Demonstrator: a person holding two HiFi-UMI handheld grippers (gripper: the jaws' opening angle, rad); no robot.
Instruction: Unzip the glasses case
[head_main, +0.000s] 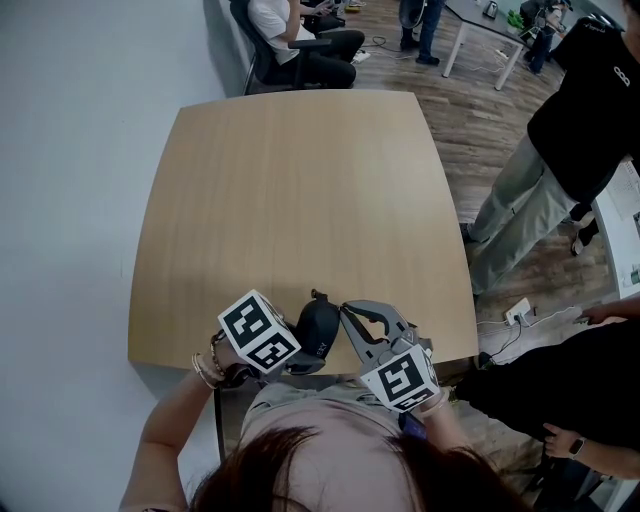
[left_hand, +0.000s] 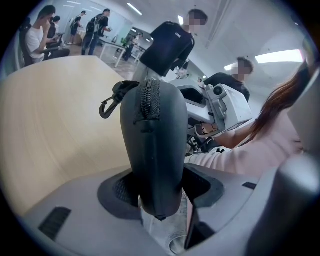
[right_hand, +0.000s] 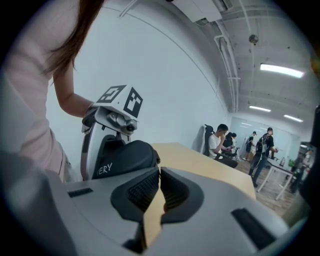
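Note:
My left gripper (left_hand: 157, 186) is shut on a black zipped glasses case (left_hand: 152, 140), which stands up between its pads. The zip (left_hand: 150, 100) runs along the case's upper edge. A small black clip (left_hand: 106, 106) hangs off the far end. In the head view the case (head_main: 318, 335) is over the wooden table's (head_main: 300, 200) near edge, with the left gripper (head_main: 303, 350) at its left. My right gripper (head_main: 348, 310) is just to the right of the case, jaws shut with nothing between them. In the right gripper view the case (right_hand: 125, 157) lies left of the right gripper (right_hand: 159, 172).
The table is bare apart from the case. A person in black (head_main: 580, 110) stands off its right side. Someone sits on a chair (head_main: 300, 30) beyond the far edge. A cable and plug (head_main: 518, 312) lie on the floor at right.

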